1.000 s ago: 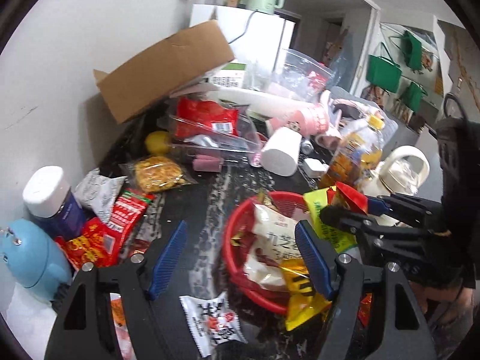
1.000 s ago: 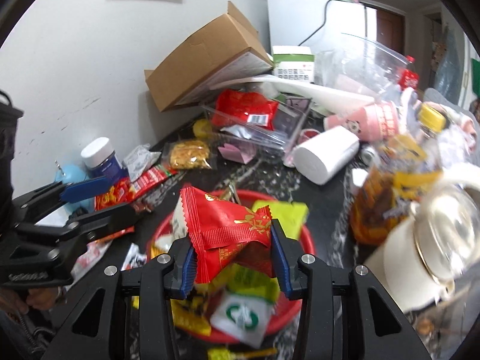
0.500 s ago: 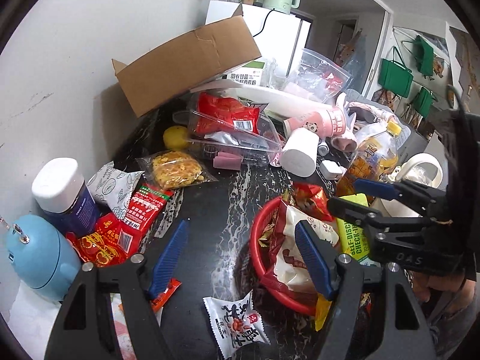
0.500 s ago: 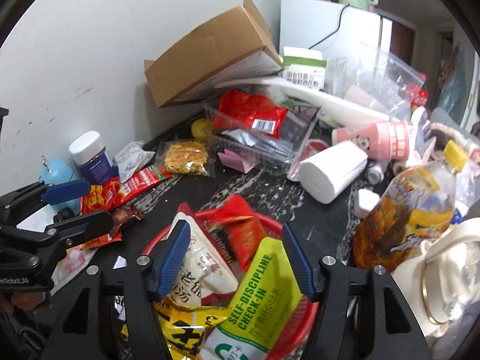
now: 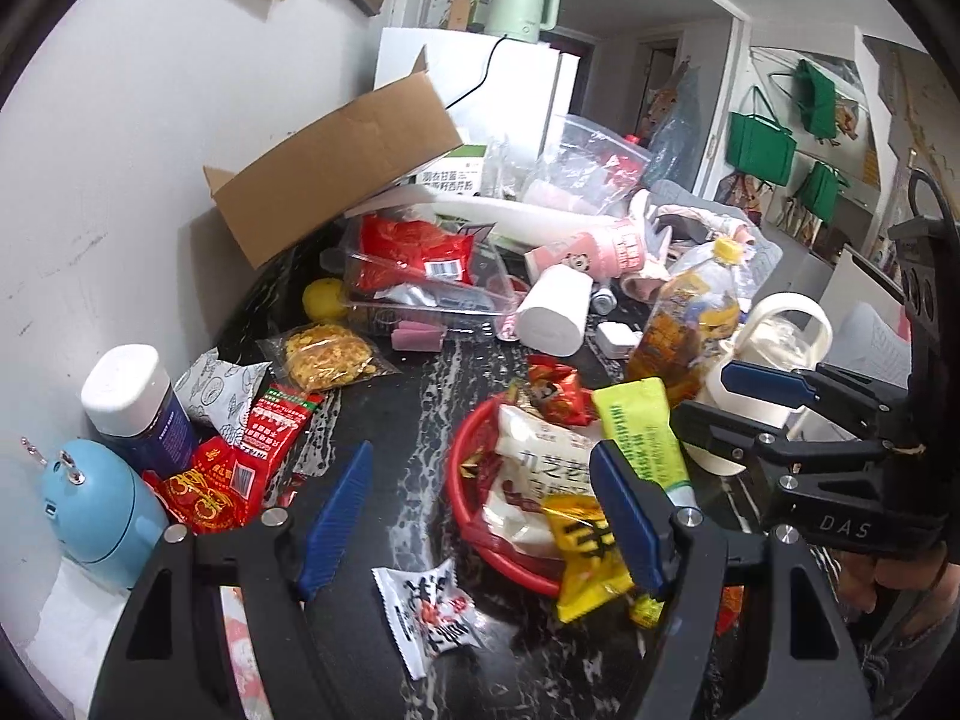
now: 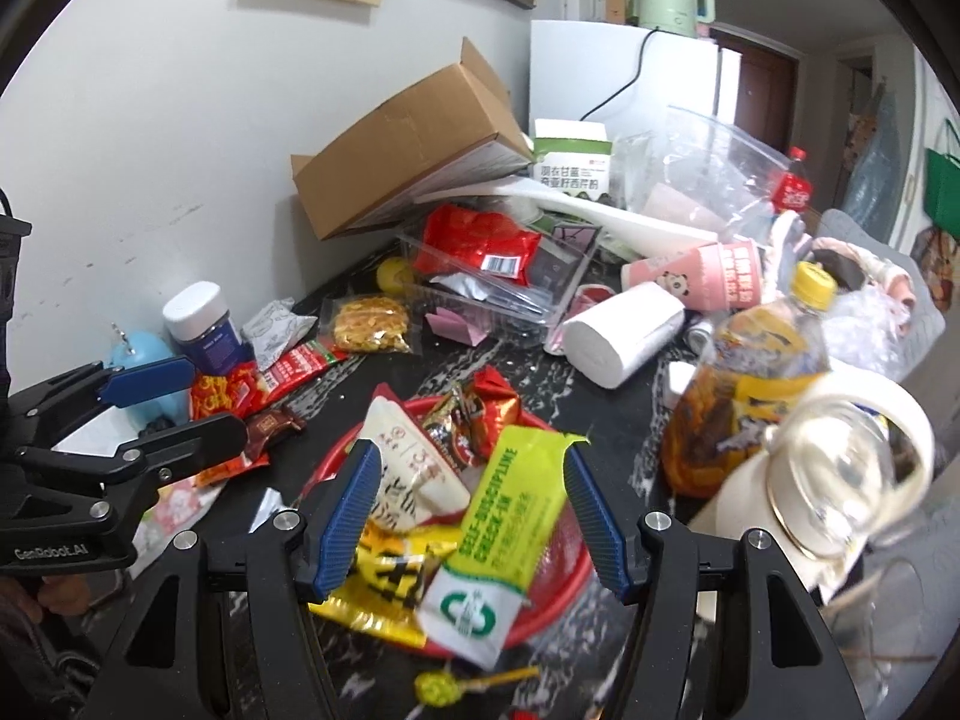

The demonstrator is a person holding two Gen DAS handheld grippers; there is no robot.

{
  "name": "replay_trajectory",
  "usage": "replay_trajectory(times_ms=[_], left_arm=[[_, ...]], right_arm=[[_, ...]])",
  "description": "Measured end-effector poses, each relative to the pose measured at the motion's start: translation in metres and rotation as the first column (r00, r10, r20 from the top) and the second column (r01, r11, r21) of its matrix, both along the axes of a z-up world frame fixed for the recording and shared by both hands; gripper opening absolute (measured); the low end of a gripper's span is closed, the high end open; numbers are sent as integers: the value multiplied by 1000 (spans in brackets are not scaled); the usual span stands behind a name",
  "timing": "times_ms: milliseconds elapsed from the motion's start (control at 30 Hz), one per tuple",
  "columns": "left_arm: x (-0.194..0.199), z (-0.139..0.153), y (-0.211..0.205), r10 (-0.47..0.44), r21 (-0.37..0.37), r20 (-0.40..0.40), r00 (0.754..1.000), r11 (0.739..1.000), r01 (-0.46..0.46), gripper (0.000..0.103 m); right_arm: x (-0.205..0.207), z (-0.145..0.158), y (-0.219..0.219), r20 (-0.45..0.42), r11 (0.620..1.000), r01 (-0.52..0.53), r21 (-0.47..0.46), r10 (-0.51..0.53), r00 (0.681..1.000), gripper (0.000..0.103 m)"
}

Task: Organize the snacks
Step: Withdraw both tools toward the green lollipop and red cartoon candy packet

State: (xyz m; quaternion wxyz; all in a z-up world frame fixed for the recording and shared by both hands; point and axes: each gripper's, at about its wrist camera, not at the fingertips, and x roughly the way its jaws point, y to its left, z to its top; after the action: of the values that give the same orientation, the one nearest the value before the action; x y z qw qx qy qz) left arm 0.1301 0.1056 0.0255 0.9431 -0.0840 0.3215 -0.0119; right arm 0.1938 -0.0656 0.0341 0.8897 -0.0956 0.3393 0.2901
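Note:
A red basket (image 5: 468, 450) (image 6: 558, 588) sits on the black marble counter, holding a red snack packet (image 6: 486, 414), a white packet (image 6: 408, 474), a green-yellow packet (image 6: 510, 516) and a yellow one (image 6: 384, 588). My right gripper (image 6: 468, 516) is open and empty just above the basket; it also shows in the left wrist view (image 5: 720, 402). My left gripper (image 5: 480, 516) is open and empty left of the basket, over a white candy packet (image 5: 432, 606). Loose red packets (image 5: 240, 462) lie at the left.
A blue device (image 5: 96, 504) and a blue jar (image 5: 138, 402) stand at the left edge. A clear box (image 5: 420, 288), cardboard box (image 5: 336, 162), paper roll (image 5: 558, 312), juice bottle (image 6: 762, 372) and white kettle (image 6: 828, 480) crowd the back and right.
My right gripper opened and dropped the red packet into the basket, then pulled back a little. My left gripper stayed open and drew back slightly.

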Motion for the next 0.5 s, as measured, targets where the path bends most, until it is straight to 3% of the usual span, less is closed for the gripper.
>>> replay_trajectory(times_ms=[500], left_arm=[[-50,25,-47,-77,44,37,996,996,75,74]], right_arm=[[-71,24,-50,35,995,83,52,-85,996,66]])
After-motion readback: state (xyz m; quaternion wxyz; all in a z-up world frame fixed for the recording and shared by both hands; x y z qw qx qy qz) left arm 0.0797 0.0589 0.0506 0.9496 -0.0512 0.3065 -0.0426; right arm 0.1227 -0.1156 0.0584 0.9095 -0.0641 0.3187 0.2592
